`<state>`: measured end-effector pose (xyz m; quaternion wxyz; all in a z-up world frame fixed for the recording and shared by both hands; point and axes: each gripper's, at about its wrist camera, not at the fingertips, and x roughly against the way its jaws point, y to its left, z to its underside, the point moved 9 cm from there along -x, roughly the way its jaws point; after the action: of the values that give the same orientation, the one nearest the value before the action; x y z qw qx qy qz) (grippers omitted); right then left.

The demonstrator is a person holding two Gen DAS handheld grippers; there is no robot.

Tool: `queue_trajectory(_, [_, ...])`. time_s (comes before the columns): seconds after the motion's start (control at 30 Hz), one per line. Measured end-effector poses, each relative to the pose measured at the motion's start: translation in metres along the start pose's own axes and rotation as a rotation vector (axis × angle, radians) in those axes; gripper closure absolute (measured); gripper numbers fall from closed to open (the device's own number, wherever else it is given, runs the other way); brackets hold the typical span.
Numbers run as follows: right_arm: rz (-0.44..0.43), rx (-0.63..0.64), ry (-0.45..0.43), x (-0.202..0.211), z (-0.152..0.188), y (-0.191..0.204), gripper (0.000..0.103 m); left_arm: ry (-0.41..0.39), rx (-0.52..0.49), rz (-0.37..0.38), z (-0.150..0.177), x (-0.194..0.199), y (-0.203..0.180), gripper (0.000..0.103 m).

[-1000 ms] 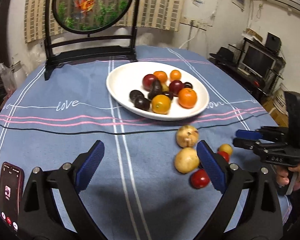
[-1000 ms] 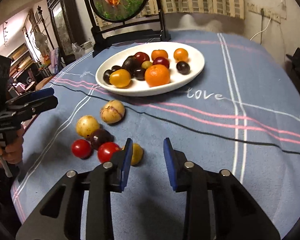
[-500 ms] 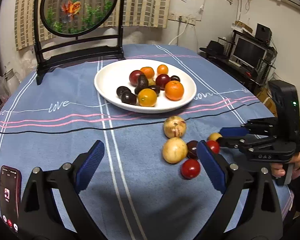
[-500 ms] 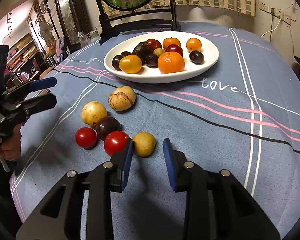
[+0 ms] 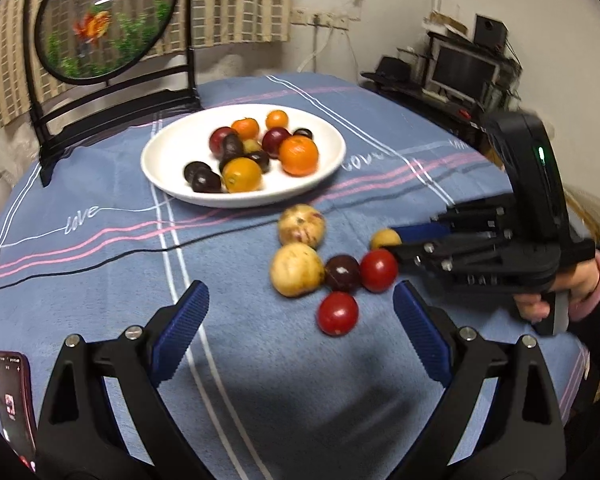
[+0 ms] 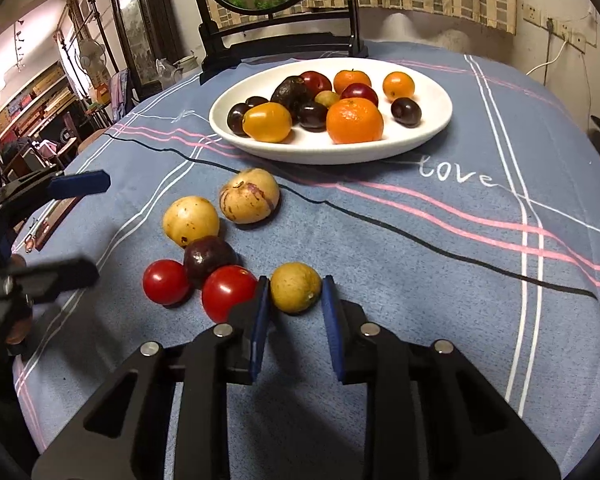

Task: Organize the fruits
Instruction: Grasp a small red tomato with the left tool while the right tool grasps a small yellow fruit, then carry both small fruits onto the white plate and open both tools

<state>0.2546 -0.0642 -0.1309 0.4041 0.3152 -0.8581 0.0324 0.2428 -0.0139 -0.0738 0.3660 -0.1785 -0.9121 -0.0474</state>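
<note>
Right claw clamped on the small yellow fruit just beside the red tomato, well short of the plate — shallow tip grip could let it squirt out on lifting — left claw spread apart, empty.

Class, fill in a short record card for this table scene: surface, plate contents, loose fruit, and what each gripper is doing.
surface: blue tablecloth with pink, white and black stripes
plate: white plate holding oranges and dark plums
loose fruit: six pieces beside the plate, including two red tomatoes
right gripper: shut on small yellow fruit
left gripper: open, nothing between its fingers
other: phone at table edge
</note>
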Motion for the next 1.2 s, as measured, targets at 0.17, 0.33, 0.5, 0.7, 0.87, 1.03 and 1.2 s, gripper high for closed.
queue_trajectory(0.17, [-0.023, -0.082, -0.029, 0.010, -0.005, -0.012, 0.077, 0.032, -0.089, 0.018, 0.012, -0.008, -0.022, 0.014])
queue_trajectory(0.33, [-0.055, -0.111, -0.005, 0.008, -0.001, -0.011, 0.077, 0.075, -0.104, 0.001, 0.017, -0.025, -0.023, 0.040])
queue_trajectory(0.5, [-0.046, -0.092, -0.018, 0.012, -0.003, -0.006, 0.077, 0.124, -0.054, 0.015, 0.020, -0.037, -0.018, 0.060])
queue_trajectory(0.7, [-0.043, -0.090, -0.019, 0.012, -0.003, -0.006, 0.077, 0.139, -0.054, 0.016, 0.022, -0.043, -0.021, 0.062])
queue_trajectory(0.87, [-0.040, -0.084, -0.028, 0.014, -0.004, -0.005, 0.077, 0.157, -0.058, 0.019, 0.025, -0.046, -0.025, 0.073])
queue_trajectory(1.03, [-0.036, -0.082, -0.040, 0.016, -0.005, -0.006, 0.077, 0.158, -0.049, 0.027, 0.025, -0.044, -0.027, 0.075])
queue_trajectory(1.2, [-0.045, -0.087, -0.055, 0.018, -0.007, -0.006, 0.077, 0.128, -0.052, 0.041, 0.020, -0.036, -0.032, 0.075])
